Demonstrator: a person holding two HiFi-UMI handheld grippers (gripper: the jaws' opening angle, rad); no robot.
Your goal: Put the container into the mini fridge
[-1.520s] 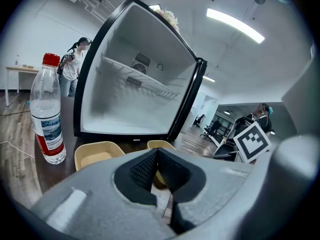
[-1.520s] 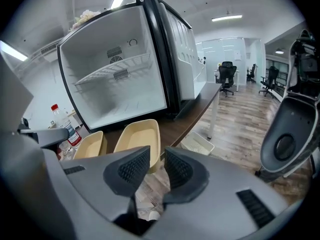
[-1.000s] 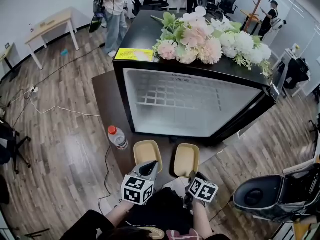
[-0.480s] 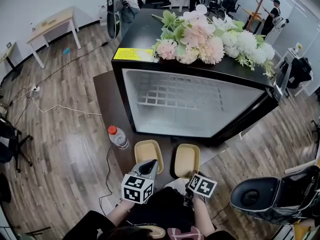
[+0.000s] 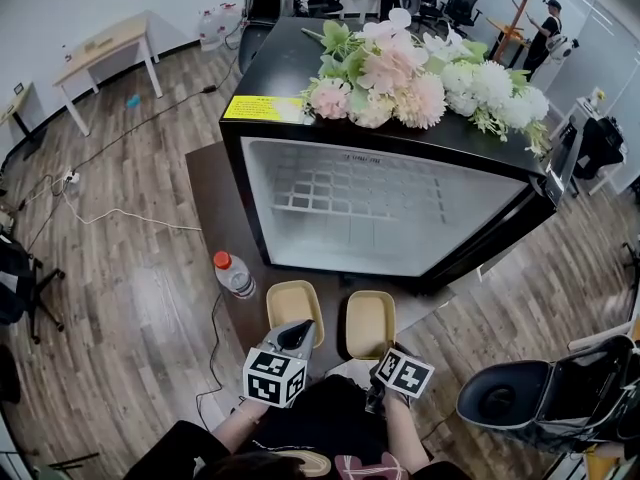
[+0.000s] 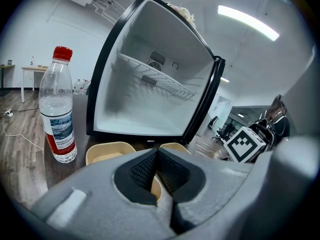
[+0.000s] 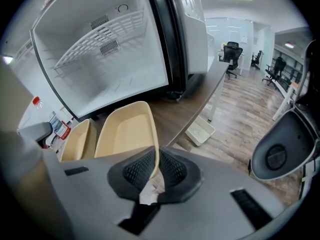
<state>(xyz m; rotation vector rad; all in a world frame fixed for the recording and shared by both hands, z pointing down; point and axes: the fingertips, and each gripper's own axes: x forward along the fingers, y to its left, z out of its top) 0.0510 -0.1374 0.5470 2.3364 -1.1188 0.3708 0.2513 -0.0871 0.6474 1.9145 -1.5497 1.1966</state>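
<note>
Our left gripper [image 5: 297,336] and right gripper [image 5: 385,351] match: grey moulded shells, black ribbed pads [image 7: 137,173] lining the jaws, and a white cube [image 5: 274,378] with black square markers behind the jaws. We're wearing dark clothing [image 5: 325,413].

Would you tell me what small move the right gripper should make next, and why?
Probably lift the right container slightly off the table. The jaws of the right gripper have just been closing and now pinch its rim, and the mini fridge stands open just ahead.
</note>
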